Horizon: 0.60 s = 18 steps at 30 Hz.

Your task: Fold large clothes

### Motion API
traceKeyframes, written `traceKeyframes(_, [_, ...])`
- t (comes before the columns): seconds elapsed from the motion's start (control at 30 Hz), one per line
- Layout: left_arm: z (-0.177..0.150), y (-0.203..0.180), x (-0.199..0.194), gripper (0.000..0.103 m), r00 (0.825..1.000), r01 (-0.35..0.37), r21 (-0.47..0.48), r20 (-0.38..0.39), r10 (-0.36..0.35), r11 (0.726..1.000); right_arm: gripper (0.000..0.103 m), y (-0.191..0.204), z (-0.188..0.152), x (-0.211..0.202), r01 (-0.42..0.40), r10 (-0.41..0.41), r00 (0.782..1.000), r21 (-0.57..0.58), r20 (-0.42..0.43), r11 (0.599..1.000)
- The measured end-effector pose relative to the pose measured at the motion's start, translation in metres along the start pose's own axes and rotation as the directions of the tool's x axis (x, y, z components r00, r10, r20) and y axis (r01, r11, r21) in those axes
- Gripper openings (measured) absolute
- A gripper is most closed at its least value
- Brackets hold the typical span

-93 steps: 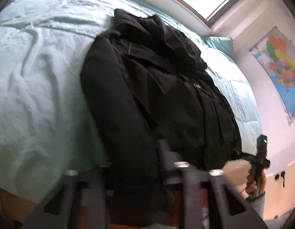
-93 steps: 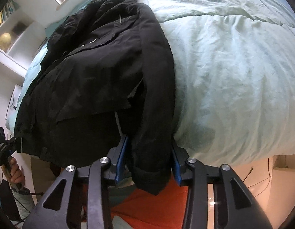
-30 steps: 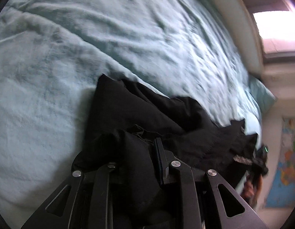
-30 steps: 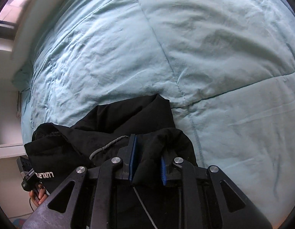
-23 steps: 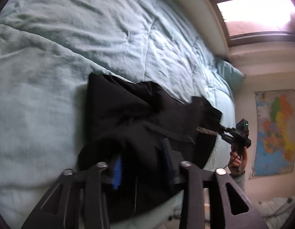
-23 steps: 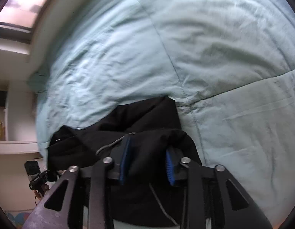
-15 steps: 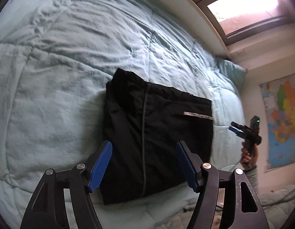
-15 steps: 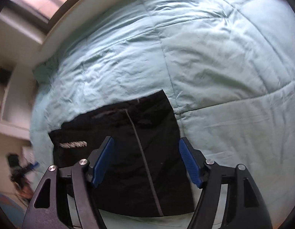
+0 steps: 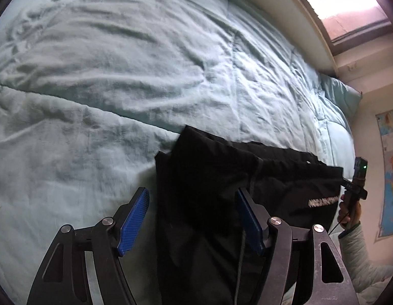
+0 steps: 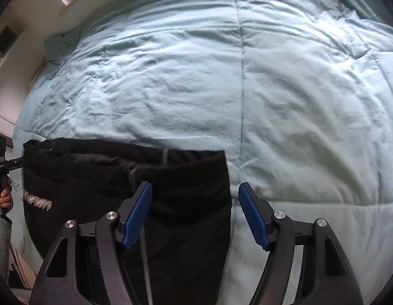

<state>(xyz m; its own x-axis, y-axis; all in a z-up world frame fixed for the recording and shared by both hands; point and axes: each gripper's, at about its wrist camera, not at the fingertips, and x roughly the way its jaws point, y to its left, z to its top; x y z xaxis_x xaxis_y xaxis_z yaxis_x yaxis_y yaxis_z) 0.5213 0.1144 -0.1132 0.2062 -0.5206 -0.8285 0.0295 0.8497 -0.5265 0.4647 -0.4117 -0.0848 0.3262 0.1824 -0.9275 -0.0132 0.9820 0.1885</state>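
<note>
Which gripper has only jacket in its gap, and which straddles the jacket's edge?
The left gripper has only the black jacket in its gap. The right gripper straddles the jacket's side edge, with the teal duvet showing there too. Both are open.

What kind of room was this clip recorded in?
Most likely a bedroom. A bed covered by a pale teal quilted duvet fills both views, a matching pillow sits by the window, and a colourful map hangs on the wall.
</note>
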Motion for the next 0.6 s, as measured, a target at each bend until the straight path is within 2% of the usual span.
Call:
traceKeyframes(0.13, [0.007, 0.007, 0.019, 0.072, 0.997, 0.075, -0.027, -0.031, -0.076, 0.997, 0.073, -0.016, 0.006, 0.035, -0.098, 0.104, 0.993, 0.084, -0.062, 0.992])
traceKeyframes(0.2, [0.010, 0.008, 0.027, 0.071, 0.995, 0.096, -0.046, -0.028, -0.097, 0.994, 0.073, -0.016, 0.004, 0.045, -0.101, 0.110, 0.991, 0.110, -0.075, 0.989])
traceKeyframes(0.23, [0.009, 0.005, 0.026, 0.067, 0.996, 0.085, -0.039, -0.005, -0.086, 0.996, 0.064, -0.013, 0.002, 0.043, -0.087, 0.094, 0.994, 0.107, -0.064, 0.991])
traceKeyframes(0.27, [0.006, 0.000, 0.023, 0.057, 0.998, 0.053, -0.022, 0.025, -0.053, 0.998, 0.049, -0.006, -0.002, 0.036, -0.063, 0.066, 0.997, 0.085, -0.031, 0.994])
traceKeyframes(0.3, [0.003, -0.006, 0.020, 0.036, 0.999, 0.014, -0.008, 0.044, -0.014, 1.000, 0.043, 0.000, -0.005, 0.031, -0.028, 0.029, 1.000, 0.066, -0.010, 0.997])
traceKeyframes(0.33, [-0.002, -0.010, 0.015, 0.027, 0.998, -0.018, 0.001, 0.067, 0.018, 1.000, 0.025, 0.006, -0.008, 0.023, 0.011, -0.012, 1.000, 0.045, 0.017, 0.999])
traceKeyframes(0.43, [-0.025, -0.028, -0.020, 0.013, 0.981, -0.045, 0.034, 0.188, 0.038, 0.998, 0.020, 0.029, -0.025, -0.013, 0.110, -0.110, 0.987, 0.000, 0.118, 0.994])
traceKeyframes(0.5, [-0.032, -0.037, -0.047, 0.013, 0.968, -0.018, 0.038, 0.252, 0.008, 0.999, 0.018, 0.041, -0.034, -0.039, 0.215, -0.208, 0.962, -0.017, 0.177, 0.977])
traceKeyframes(0.53, [-0.033, -0.045, -0.063, 0.013, 0.958, 0.001, 0.053, 0.287, -0.016, 0.999, 0.017, 0.044, -0.036, -0.053, 0.246, -0.237, 0.949, -0.018, 0.209, 0.969])
traceKeyframes(0.6, [-0.025, -0.064, -0.084, 0.013, 0.942, -0.005, 0.100, 0.333, -0.028, 0.995, 0.016, 0.050, -0.030, -0.079, 0.278, -0.266, 0.928, -0.011, 0.262, 0.961])
